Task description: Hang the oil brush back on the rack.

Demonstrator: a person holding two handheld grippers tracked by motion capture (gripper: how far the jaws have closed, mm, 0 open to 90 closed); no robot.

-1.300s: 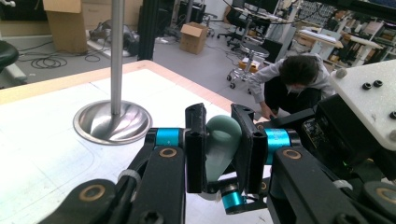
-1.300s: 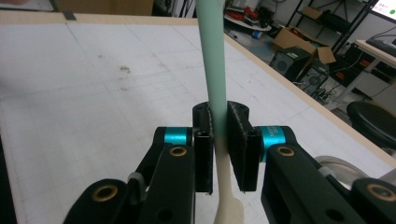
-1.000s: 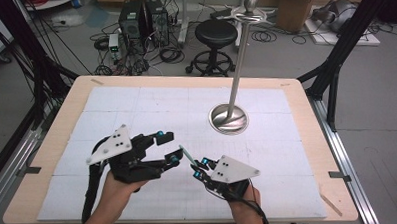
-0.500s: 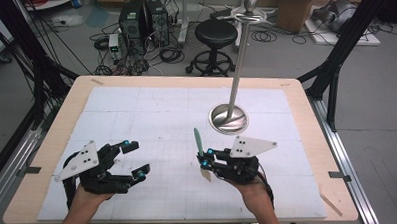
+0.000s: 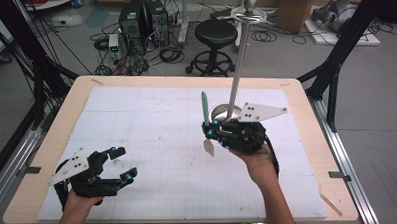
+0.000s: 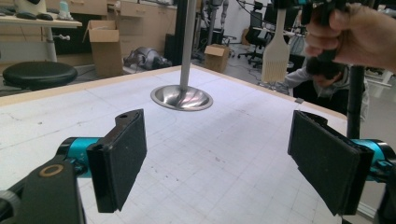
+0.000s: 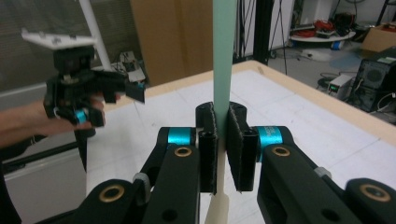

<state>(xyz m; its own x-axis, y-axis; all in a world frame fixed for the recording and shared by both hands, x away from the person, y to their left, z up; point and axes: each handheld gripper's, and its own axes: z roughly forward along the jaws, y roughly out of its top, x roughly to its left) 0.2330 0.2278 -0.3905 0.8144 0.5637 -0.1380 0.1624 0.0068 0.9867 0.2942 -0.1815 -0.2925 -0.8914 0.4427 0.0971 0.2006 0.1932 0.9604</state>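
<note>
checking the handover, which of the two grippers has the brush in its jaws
The right gripper: its jaws are clamped on the green-handled brush, held upright above the table. The left gripper near the table's front edge stands open with nothing between its pads.

Most of the white mat (image 5: 152, 128) on the table (image 5: 71, 104) is lying bare, so a gripper is finding open passage across the whole left half, the middle and the near edge. One fixed obstacle is standing toward the far right corner: the metal stand (image 5: 237, 65), its round base (image 5: 221, 111) sitting on the mat and its thin pole rising high above it. The right gripper (image 5: 207, 134), carrying an upright brush (image 5: 205, 109), is hovering just in front of that base, narrowing the gap there. The left gripper (image 5: 119, 165) is sitting low near the front left corner, with its jaws spread and nothing between them.
</note>
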